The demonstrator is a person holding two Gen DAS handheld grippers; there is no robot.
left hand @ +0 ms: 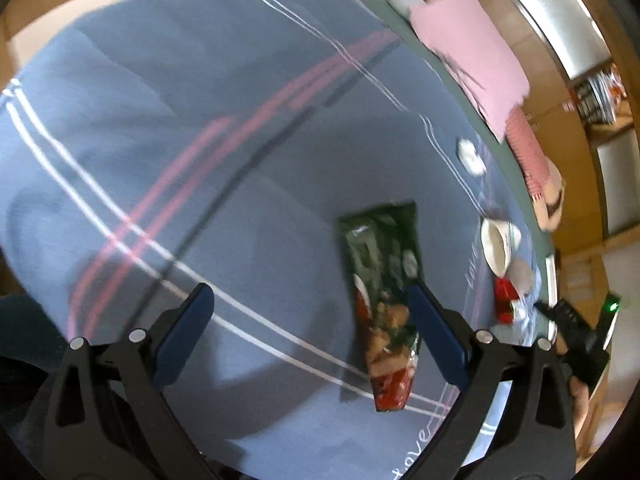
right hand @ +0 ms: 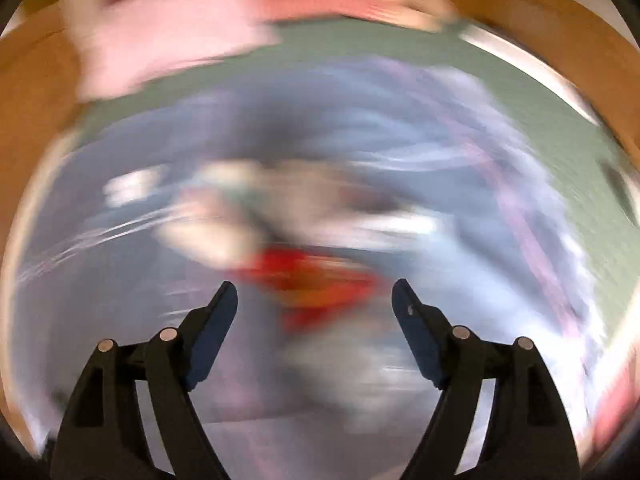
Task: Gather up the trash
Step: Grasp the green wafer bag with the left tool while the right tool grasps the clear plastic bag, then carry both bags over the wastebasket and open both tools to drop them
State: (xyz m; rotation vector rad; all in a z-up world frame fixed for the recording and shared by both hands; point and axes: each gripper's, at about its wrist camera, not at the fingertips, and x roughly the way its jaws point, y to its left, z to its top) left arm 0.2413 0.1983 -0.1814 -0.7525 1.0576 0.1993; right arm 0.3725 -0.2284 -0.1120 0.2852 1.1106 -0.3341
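A long green and red snack wrapper (left hand: 384,296) lies flat on the blue bedspread (left hand: 200,140), just left of my left gripper's right finger. My left gripper (left hand: 310,290) is open and empty above the spread. A red wrapper (left hand: 505,300) lies further right, next to a tipped white paper cup (left hand: 496,246) and a small white crumpled scrap (left hand: 471,156). The right wrist view is heavily blurred. My right gripper (right hand: 314,288) is open and empty, with the red wrapper (right hand: 316,280) between and just beyond its fingertips and pale blurred trash (right hand: 224,224) behind.
A pink cloth (left hand: 476,52) and a red-checked cloth (left hand: 528,152) lie along the bed's far edge. Wooden furniture (left hand: 560,128) stands beyond. The other gripper's black body (left hand: 576,328) shows at the right edge of the left wrist view.
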